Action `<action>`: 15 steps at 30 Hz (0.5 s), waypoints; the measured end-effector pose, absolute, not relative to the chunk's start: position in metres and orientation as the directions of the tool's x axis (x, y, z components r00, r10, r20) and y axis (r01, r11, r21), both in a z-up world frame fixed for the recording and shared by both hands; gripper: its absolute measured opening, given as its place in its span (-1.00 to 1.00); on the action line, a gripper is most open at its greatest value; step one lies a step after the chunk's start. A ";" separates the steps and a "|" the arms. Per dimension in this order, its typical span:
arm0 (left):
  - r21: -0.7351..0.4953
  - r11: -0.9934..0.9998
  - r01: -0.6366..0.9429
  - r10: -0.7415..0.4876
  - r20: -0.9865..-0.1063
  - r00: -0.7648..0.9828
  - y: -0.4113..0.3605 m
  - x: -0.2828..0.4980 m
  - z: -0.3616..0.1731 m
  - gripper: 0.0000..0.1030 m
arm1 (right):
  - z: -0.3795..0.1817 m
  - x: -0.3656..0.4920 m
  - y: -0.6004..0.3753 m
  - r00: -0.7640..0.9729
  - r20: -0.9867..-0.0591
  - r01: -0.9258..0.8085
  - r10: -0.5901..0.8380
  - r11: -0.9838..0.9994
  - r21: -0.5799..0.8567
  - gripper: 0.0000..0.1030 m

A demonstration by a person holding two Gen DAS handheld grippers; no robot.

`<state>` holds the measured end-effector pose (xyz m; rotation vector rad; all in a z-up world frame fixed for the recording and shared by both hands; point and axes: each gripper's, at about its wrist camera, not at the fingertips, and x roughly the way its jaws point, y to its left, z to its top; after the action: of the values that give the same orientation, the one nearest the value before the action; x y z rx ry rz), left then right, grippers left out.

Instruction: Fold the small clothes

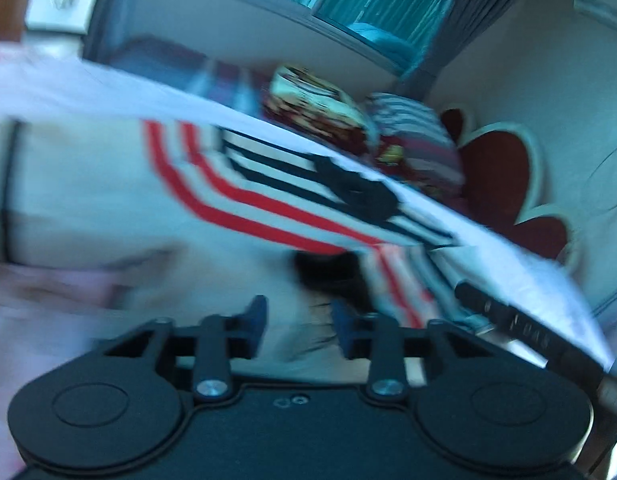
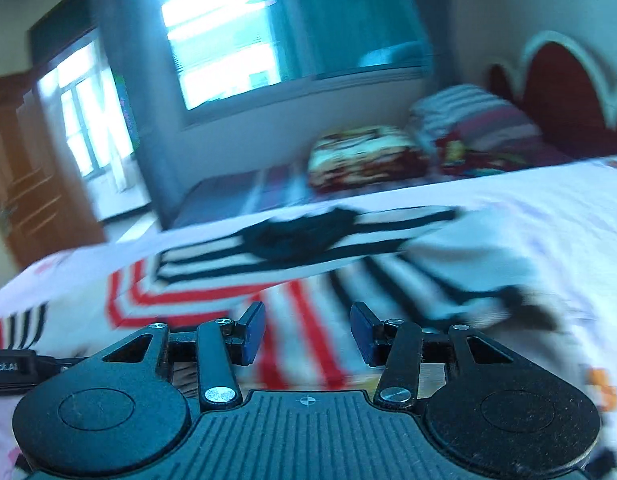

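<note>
Pale lettering on a black block [image 2: 6, 367] at the left edge of the right wrist view reads "obotLAI", its start cut off by the frame. Marks on a black bar [image 1: 520, 326] in the left wrist view blur beyond reading.

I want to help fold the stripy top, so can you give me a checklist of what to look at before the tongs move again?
1. Stripy top lies on the bed sheet: ok.
2. Top lies flat and smooth: not ok, it looks bunched near the right sleeve.
3. Right tongs are empty: ok, the jaws stand apart with the top only behind them.
4. Left tongs are empty: ok, the blue pads have nothing between them.
5. Where the top's edges are: cannot tell, both pictures are blurry.
6. Folded blankets are away from the top: ok.
</note>
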<state>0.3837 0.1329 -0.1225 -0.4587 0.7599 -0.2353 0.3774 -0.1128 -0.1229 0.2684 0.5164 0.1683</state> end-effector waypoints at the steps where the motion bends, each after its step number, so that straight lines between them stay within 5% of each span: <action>1: -0.497 0.867 0.039 -0.383 -0.614 0.690 0.126 0.392 -0.127 -0.27 | -0.121 0.376 -0.121 0.862 -0.463 -0.070 0.206 0.953 0.295 -0.07; 4: -0.542 0.840 0.040 -0.419 -0.598 0.683 0.112 0.409 -0.134 -0.17 | -0.112 0.369 -0.151 0.875 -0.460 -0.005 0.153 0.952 0.305 -0.07; 7: -0.547 0.836 0.037 -0.413 -0.584 0.699 0.103 0.418 -0.138 0.30 | -0.111 0.363 -0.192 0.872 -0.472 0.071 0.132 0.919 0.388 -0.06; 9: -0.560 0.828 0.024 -0.419 -0.590 0.690 0.101 0.423 -0.143 0.34 | -0.115 0.362 -0.220 0.863 -0.485 0.128 0.137 0.871 0.474 -0.06; 12: -0.546 0.838 0.013 -0.408 -0.610 0.679 0.098 0.430 -0.149 0.19 | -0.128 0.363 -0.257 0.848 -0.497 0.191 0.181 0.771 0.607 -0.06; 15: -0.517 0.855 0.029 -0.395 -0.615 0.683 0.100 0.436 -0.148 -0.53 | -0.143 0.368 -0.282 0.839 -0.479 0.220 0.260 0.642 0.735 -0.06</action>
<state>0.4356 0.0998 -0.1478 -0.5007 0.7900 -0.2492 0.3683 -0.2816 -0.1434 0.8880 0.5959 0.0244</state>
